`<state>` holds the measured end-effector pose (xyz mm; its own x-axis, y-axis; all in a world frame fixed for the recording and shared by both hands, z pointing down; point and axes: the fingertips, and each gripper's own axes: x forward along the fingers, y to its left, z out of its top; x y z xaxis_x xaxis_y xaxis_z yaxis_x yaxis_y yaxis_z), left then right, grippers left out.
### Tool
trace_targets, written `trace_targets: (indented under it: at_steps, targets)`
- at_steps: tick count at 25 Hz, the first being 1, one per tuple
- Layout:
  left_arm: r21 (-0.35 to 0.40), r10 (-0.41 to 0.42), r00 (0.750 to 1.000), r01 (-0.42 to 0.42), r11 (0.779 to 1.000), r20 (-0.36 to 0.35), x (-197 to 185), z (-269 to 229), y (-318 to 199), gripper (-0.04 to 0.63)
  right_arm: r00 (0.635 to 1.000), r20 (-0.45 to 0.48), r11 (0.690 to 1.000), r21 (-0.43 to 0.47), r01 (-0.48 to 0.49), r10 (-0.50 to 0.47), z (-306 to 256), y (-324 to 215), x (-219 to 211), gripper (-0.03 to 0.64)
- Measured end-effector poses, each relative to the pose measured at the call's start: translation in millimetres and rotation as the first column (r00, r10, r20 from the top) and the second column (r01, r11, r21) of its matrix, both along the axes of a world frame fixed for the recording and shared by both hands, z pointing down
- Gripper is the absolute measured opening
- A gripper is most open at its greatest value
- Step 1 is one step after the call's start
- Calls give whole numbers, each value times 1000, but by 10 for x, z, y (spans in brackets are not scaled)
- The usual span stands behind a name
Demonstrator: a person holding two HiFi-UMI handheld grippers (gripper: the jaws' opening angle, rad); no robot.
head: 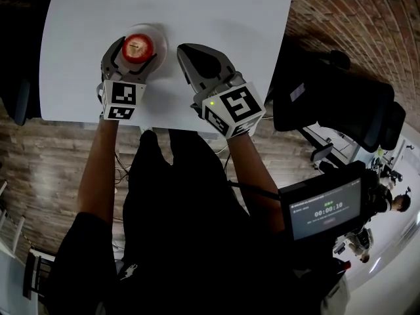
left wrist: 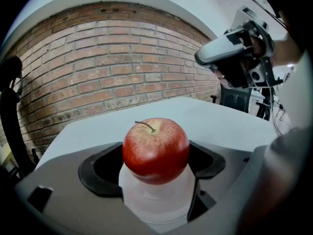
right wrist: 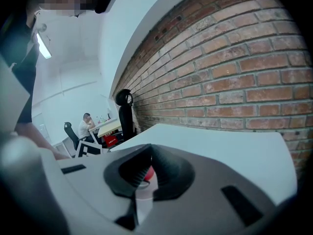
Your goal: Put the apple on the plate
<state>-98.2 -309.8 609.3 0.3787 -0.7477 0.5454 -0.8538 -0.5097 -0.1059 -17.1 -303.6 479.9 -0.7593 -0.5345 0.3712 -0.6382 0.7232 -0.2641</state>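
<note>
the left gripper (head: 134,44) had its fingers (left wrist: 100,173) closed to the width of the apple (left wrist: 155,151), one against each side, so the fruit stayed upright with its stem on top. the apple's base sat on the white plate (left wrist: 146,204), so the placing looked all but done, with only the release left. beside it, the right gripper (head: 200,61) idled over the desk (head: 216,12), fingers (right wrist: 168,173) nearly together and empty, probably kept clear.
</note>
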Motion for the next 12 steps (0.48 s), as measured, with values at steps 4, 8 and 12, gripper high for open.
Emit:
trace_targets:
  at_steps: [4, 8, 12]
  targets:
    - [-24, 5, 1000, -5, 1000, 8, -15, 70, 13, 405, 1000, -1, 1000, -6, -2, 2, 15, -21, -29, 3]
    - [-16, 11, 1000, -11, 1000, 1, -30, 69, -28, 405, 1000, -6, 1000, -12, -6, 6, 26, -47, -47, 4]
    - [-26, 11, 1000, -10, 1000, 7, -44, 118, -57, 405, 1000, -8, 1000, -15, -11, 11, 47, -74, -56, 3]
